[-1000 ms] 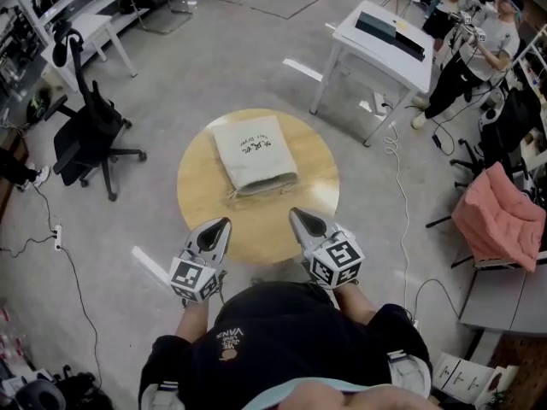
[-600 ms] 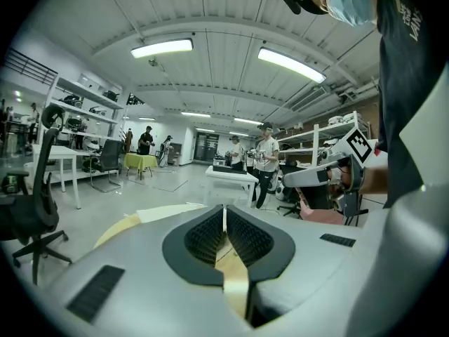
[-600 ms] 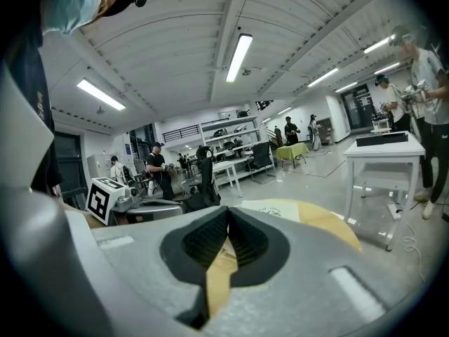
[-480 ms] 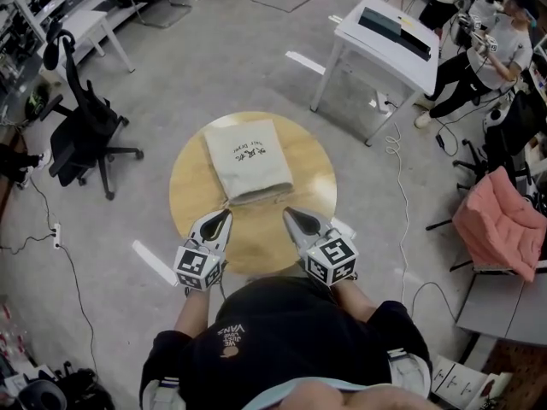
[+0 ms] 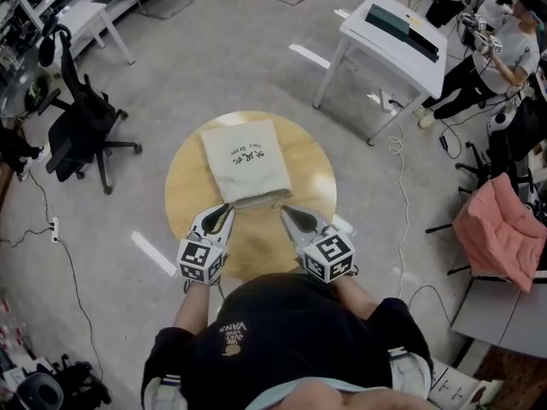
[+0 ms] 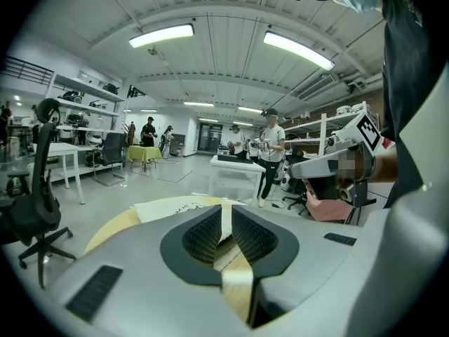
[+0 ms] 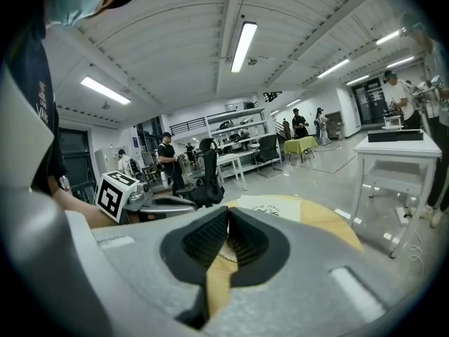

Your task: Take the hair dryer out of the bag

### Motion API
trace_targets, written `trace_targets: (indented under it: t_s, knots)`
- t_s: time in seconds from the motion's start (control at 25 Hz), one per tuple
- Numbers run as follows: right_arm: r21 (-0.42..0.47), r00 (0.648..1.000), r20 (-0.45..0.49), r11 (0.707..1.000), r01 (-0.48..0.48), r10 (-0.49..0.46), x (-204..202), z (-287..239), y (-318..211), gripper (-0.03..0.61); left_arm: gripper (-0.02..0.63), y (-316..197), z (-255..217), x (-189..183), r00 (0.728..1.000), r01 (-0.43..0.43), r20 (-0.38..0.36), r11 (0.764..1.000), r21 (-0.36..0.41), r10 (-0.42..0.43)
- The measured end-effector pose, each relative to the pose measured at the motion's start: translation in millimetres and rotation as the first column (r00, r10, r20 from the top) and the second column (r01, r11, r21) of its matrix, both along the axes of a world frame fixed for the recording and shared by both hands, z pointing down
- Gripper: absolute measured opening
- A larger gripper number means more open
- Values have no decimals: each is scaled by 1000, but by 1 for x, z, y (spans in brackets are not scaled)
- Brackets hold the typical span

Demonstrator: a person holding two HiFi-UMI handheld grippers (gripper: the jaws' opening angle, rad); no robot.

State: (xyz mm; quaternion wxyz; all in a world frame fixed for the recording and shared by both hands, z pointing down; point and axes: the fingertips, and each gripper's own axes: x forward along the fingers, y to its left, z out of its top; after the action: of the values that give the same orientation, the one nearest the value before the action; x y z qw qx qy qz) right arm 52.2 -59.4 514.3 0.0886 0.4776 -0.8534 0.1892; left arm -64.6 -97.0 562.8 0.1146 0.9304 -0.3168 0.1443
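Observation:
A cream cloth bag (image 5: 245, 162) with dark print lies flat on the round wooden table (image 5: 192, 196), its mouth edge towards me. No hair dryer shows. My left gripper (image 5: 224, 211) hovers just short of the bag's near left corner. Its jaws are opening, with a narrow gap and nothing between them. My right gripper (image 5: 285, 212) sits at the bag's near right corner, shut and empty. In the left gripper view the left gripper (image 6: 226, 213) frames the bag (image 6: 175, 206) through the gap. In the right gripper view the right gripper (image 7: 227, 216) has its pads together, and the bag (image 7: 270, 207) lies beyond.
A black office chair (image 5: 75, 131) stands left of the table. A white desk (image 5: 395, 43) carrying a dark box is at the back right, with people (image 5: 496, 49) beside it. A pink-draped chair (image 5: 500, 229) and floor cables (image 5: 402, 186) lie to the right.
Both grippers have moved forward over the table to the bag's near edge. The left jaws have parted slightly; the right jaws stayed together.

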Motion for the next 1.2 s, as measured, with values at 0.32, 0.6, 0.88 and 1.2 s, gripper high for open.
trace_targets:
  t_s: [0.32,0.6,0.88,1.2]
  knots:
    - [-24,1000,-6,1000,16,-16,5,12,-15,0,115,-15,28,9,997,-15,81,1000,-26,17]
    - [-48,1000,-14,999,17,-18,10,24,-23,0,142,-20,50,17,984,-57,165,998,-35,62]
    - [-69,999,-23,997,44,-46,11,32,-30,2,163,-29,80,18,960,-67,269,996,-57,80]
    - [-99,994,-41,991,94,-99,5,46,-38,43,163,-35,117,12,905,-78,413,994,-82,105]
